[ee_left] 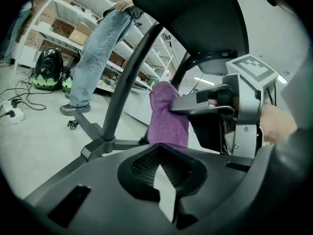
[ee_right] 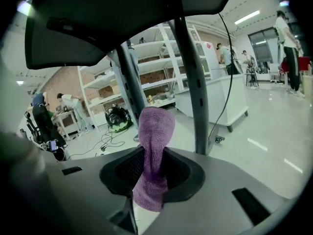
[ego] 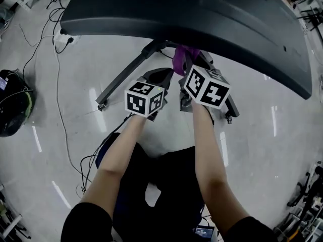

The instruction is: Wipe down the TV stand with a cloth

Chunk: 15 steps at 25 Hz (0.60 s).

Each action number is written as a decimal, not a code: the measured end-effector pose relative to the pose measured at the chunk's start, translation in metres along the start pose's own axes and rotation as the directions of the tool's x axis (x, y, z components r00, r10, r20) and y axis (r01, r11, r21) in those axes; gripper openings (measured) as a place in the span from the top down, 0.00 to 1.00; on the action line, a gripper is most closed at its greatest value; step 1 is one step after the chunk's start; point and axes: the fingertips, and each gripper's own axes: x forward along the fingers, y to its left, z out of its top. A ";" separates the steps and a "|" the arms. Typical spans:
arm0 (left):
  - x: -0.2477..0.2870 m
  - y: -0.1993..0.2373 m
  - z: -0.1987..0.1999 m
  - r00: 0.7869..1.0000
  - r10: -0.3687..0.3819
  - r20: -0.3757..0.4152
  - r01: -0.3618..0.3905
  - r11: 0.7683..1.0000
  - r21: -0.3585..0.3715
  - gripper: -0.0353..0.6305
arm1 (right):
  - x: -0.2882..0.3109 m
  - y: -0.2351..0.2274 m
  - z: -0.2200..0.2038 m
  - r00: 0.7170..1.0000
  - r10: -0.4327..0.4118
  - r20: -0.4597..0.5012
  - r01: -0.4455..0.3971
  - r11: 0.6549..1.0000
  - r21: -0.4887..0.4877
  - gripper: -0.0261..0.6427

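A glossy pale floor (ego: 262,150) runs under everything. Nearest, the left tongs (ee_left: 159,153) are pressed together at the tips, with nothing between them. Just beside them, the right tongs (ee_right: 151,160) pinch a purple cloth (ee_right: 155,126). The cloth stands up from the grip, near the dark uprights of the TV stand (ee_right: 191,82) and below the screen (ego: 202,14). Farther back are shelves (ee_right: 151,77), and a person in jeans (ee_left: 95,53) stands by them.

Bright overhead lighting, floor (ego: 262,150) glare streaks, fisheye edge warp, dark vignette.
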 end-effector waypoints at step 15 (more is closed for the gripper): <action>-0.029 0.034 0.019 0.996 0.021 0.088 -0.033 0.990 0.140 0.94 | 0.023 0.052 0.039 0.974 0.118 0.195 0.003 0.850 -0.527 0.78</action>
